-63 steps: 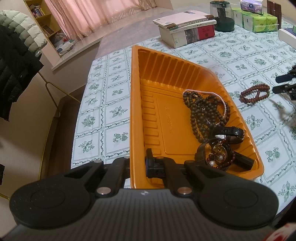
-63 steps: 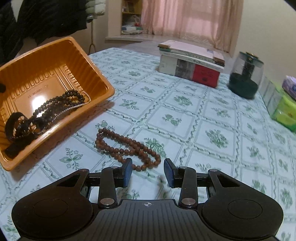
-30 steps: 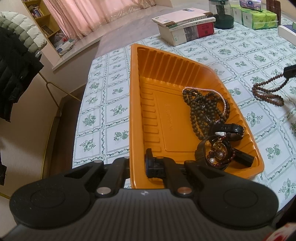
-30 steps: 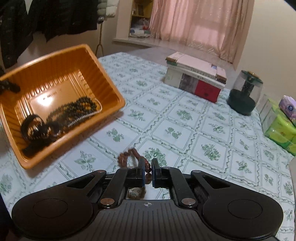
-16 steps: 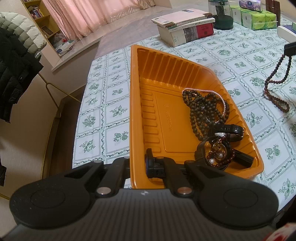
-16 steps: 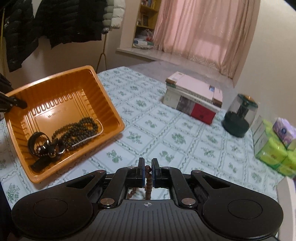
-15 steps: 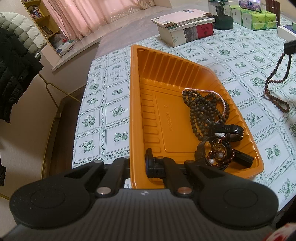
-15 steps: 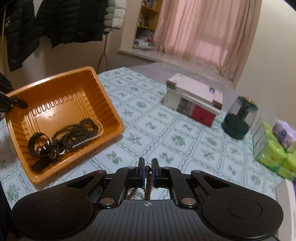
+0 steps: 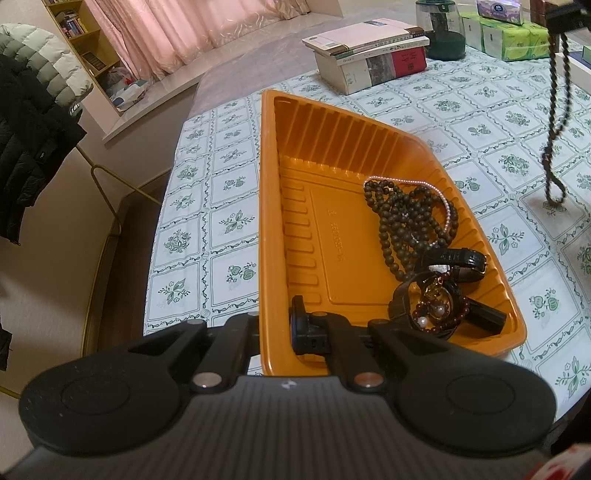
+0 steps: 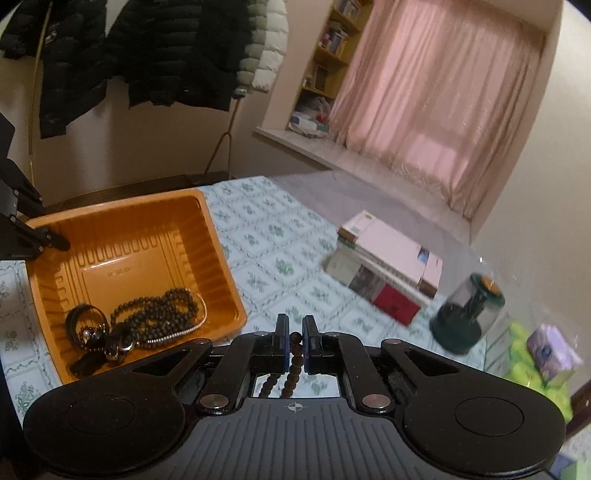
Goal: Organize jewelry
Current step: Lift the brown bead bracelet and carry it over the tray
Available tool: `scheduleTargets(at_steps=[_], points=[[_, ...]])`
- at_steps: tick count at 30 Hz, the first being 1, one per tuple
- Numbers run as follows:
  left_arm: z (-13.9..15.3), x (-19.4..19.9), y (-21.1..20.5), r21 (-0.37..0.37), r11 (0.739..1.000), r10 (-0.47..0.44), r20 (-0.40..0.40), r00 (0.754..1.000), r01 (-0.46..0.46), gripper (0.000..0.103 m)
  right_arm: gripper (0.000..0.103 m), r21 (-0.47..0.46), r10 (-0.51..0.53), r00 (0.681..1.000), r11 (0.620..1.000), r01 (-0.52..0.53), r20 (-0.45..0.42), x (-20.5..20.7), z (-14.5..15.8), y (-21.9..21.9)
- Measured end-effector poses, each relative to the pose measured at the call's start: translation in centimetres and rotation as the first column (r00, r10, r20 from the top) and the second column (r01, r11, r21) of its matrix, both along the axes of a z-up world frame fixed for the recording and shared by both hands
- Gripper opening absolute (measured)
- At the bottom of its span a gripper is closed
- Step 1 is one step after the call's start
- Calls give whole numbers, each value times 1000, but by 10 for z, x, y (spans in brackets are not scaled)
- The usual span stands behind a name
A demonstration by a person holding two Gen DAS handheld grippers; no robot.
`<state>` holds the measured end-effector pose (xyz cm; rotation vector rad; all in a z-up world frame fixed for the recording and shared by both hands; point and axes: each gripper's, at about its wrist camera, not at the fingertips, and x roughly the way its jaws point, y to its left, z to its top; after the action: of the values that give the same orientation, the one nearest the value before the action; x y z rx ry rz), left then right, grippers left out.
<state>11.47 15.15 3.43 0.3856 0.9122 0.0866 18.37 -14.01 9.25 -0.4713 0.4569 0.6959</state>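
An orange tray stands on the patterned tablecloth; it also shows in the right wrist view. It holds dark bead strands, a pink bead strand and black watches at its right end. My left gripper is shut on the tray's near rim. My right gripper is shut on a brown bead necklace. The necklace hangs in the air to the right of the tray, clear of the table.
A stack of books lies at the far side of the table, with a dark glass jar and green tissue packs beside it. Dark jackets hang on a rack left of the table.
My right gripper closed on the brown necklace and lifted it off the tablecloth, high above the table. The left gripper and the tray have stayed put.
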Motion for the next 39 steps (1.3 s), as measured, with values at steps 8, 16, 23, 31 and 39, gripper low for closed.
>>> scheduleTargets(at_steps=[8,16,23,31,39], points=[[0,0,0,-3,1000,-2,4,1000,2,4,6,-48,72,996,996,-70,61,-1,19,17],[0,1,0,-6,1000,-5,6,1000,5,4,7,-60,175,978,984,-169,112,-5,50,46],[0,1,2,-10,1000,-6,7,1000,6,4,6,-65,297,944,955,-290,144,-15,66,87],[-1,0,3,-16,1000,-7,10,1000,7,4,7,-144,425,886,904,-403,187,-20,49,139],[-1,-1,5,-24,1000,-7,13,1000,7,4,7,-191,432,891,895,-403,142,4,14,175]])
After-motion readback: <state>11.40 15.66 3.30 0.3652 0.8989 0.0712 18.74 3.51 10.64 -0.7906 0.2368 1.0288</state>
